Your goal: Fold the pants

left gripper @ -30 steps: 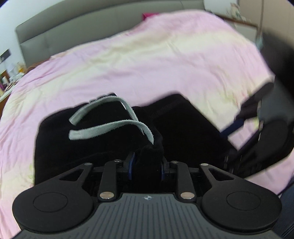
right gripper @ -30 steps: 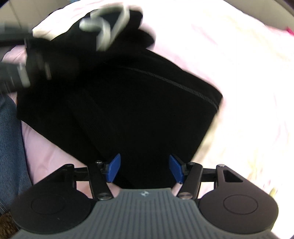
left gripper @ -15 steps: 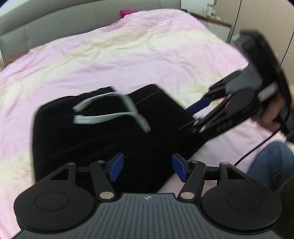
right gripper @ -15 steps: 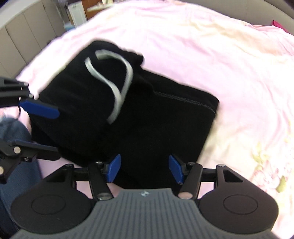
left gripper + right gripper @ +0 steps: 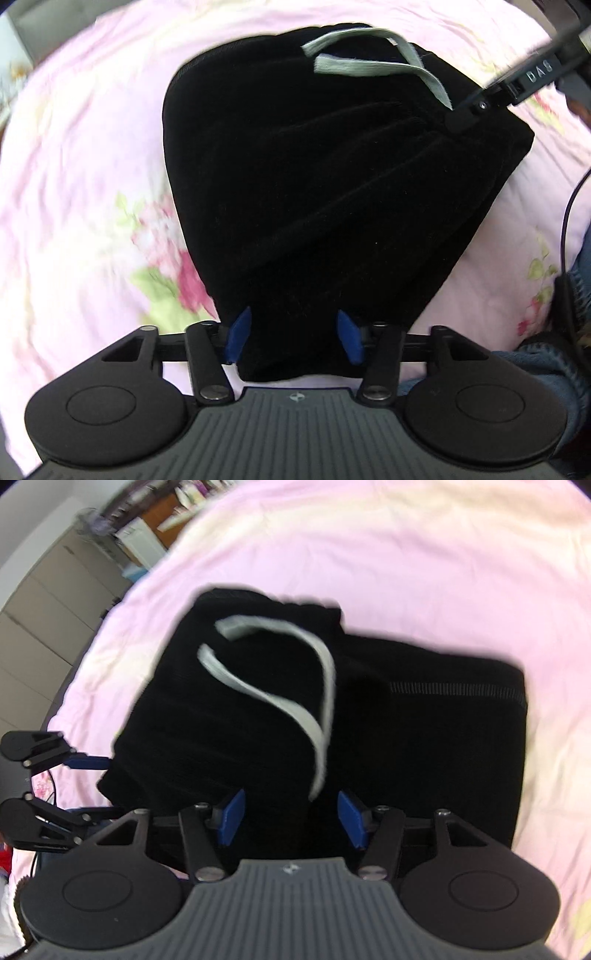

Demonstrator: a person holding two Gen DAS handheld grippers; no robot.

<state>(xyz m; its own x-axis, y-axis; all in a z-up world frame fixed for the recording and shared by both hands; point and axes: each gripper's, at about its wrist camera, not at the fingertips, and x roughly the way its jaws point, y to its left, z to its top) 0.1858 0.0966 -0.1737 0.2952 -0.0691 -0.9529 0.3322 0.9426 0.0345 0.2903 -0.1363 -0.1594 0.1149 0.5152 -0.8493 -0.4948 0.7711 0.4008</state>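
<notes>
Black pants (image 5: pixel 332 177) lie folded in a thick stack on the bed, with a grey drawstring (image 5: pixel 373 68) loose on top. My left gripper (image 5: pixel 293 336) points steeply down at the stack's near narrow end; its jaws are closing, the cloth edge lies between the blue pads, and the pads are still apart. In the right wrist view the pants (image 5: pixel 424 746) fill the middle and the drawstring (image 5: pixel 280 698) curls toward my right gripper (image 5: pixel 291 818), which stands open over the cloth. The left gripper (image 5: pixel 90 786) straddles the stack's left corner there. A right finger (image 5: pixel 476 109) touches the pants' far right.
The pink floral bedcover (image 5: pixel 85 177) spreads all around the pants. A person's jeans leg (image 5: pixel 569 354) and a black cable (image 5: pixel 565 221) are at the bed's right edge. Grey cabinets (image 5: pixel 48 602) and a cluttered shelf (image 5: pixel 162 513) stand beyond the bed.
My left gripper let go of the bunched cloth by the drawstring, opened wide, moved to the stack's narrow end and began narrowing. The right gripper rolled and now faces the drawstring.
</notes>
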